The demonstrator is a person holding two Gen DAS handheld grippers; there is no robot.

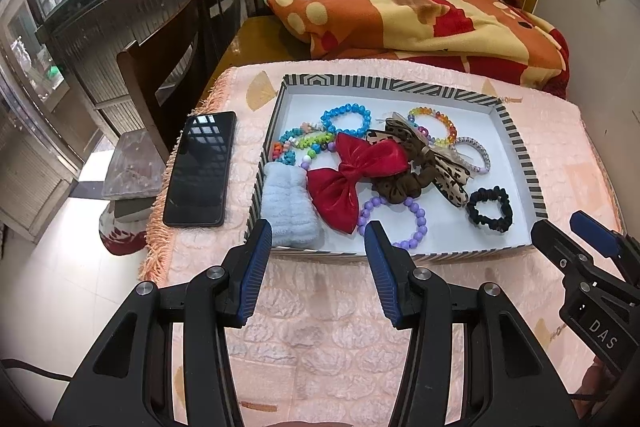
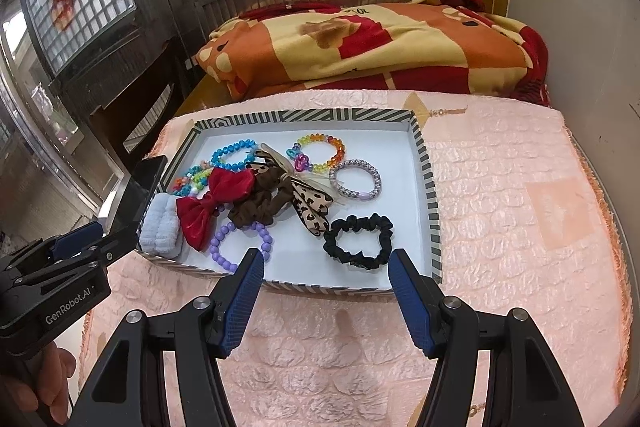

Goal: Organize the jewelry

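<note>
A striped shallow box (image 1: 520,155) (image 2: 430,179) on a pink cloth holds hair ties and bead bracelets. Inside lie a red bow (image 1: 352,171) (image 2: 212,199), a brown scrunchie (image 1: 404,179) (image 2: 260,205), a purple bead bracelet (image 1: 416,223) (image 2: 218,245), a black scrunchie (image 1: 490,209) (image 2: 358,241), a pale blue scrunchie (image 1: 288,211) (image 2: 162,227), a blue bead bracelet (image 1: 346,119) (image 2: 232,155) and a rainbow bracelet (image 1: 434,125) (image 2: 320,153). My left gripper (image 1: 318,233) hovers open at the box's near edge. My right gripper (image 2: 326,263) hovers open near the black scrunchie. Neither holds anything.
A black phone (image 1: 200,167) lies on the cloth left of the box. A folded orange and red blanket (image 1: 400,19) (image 2: 360,51) sits behind the box. A dark wooden chair (image 1: 160,67) stands at the left. A hand (image 2: 36,383) grips the left tool.
</note>
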